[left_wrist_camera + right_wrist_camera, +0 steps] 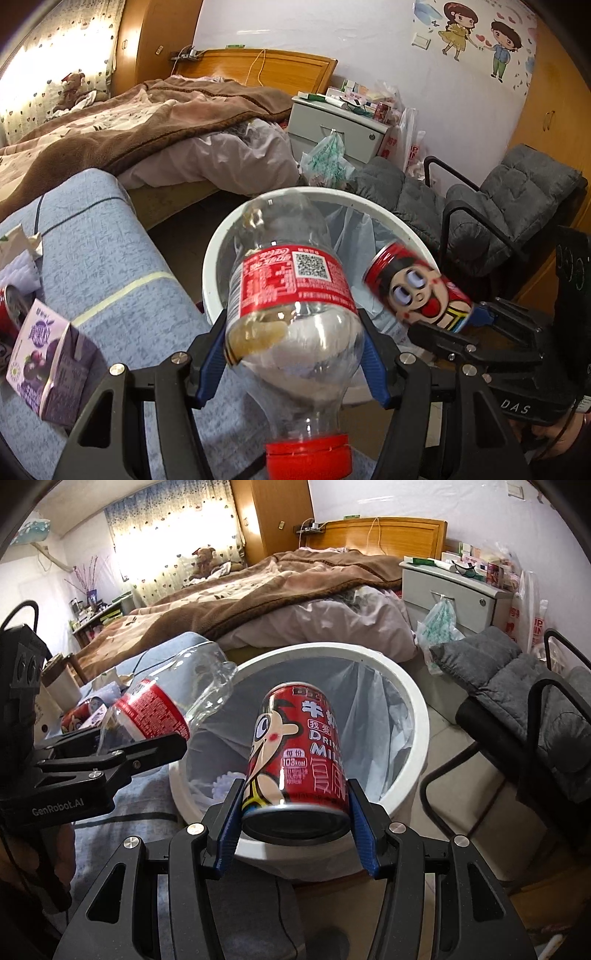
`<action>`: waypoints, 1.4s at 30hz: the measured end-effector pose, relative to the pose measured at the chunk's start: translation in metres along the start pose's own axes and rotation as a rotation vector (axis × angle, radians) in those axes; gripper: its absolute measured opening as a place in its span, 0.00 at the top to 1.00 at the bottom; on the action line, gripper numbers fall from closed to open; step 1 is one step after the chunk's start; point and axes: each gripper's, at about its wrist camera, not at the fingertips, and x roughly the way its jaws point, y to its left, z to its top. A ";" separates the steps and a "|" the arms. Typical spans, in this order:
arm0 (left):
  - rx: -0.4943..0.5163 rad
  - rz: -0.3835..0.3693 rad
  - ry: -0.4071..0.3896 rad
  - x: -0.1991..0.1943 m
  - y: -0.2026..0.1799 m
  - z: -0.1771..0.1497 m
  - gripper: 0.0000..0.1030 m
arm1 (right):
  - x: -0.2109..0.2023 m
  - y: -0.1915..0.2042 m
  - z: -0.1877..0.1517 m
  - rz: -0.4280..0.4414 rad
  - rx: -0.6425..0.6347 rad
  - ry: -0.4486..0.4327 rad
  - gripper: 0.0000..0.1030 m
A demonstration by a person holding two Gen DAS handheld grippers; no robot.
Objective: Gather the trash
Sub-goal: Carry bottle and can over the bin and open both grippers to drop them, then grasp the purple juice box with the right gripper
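My left gripper (293,354) is shut on a clear plastic bottle (288,295) with a red label and red cap, its base pointing out over the white trash bin (216,258). My right gripper (295,812) is shut on a red milk can (295,753) with a cartoon face, held over the near rim of the bin (413,716), which has a clear bag liner. The can also shows in the left wrist view (417,288), at the bin's right rim. The bottle shows in the right wrist view (173,698), at the bin's left rim.
A blue-covered table (110,251) at the left holds a purple juice carton (48,354), another red can (9,310) and crumpled paper (22,254). A bed (147,122), a white nightstand (340,125) and a grey folding chair (498,210) stand behind the bin.
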 end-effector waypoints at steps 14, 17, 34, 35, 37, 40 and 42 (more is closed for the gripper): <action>-0.055 0.030 -0.071 -0.034 0.016 -0.009 0.26 | -0.021 0.008 -0.005 0.007 0.012 -0.059 0.47; -0.075 0.043 -0.080 -0.046 0.021 -0.017 0.26 | -0.029 0.015 -0.008 0.021 0.014 -0.070 0.47; -0.126 0.140 -0.142 -0.103 0.035 -0.050 0.26 | -0.067 0.070 -0.023 0.111 -0.070 -0.126 0.47; -0.129 0.145 -0.144 -0.105 0.036 -0.051 0.26 | -0.068 0.073 -0.024 0.119 -0.074 -0.125 0.47; -0.135 0.151 -0.149 -0.110 0.039 -0.056 0.26 | -0.069 0.078 -0.026 0.131 -0.085 -0.126 0.47; -0.148 0.166 -0.162 -0.118 0.043 -0.065 0.26 | -0.069 0.088 -0.029 0.145 -0.109 -0.126 0.47; -0.163 0.178 -0.165 -0.122 0.047 -0.070 0.26 | -0.069 0.092 -0.031 0.162 -0.114 -0.126 0.47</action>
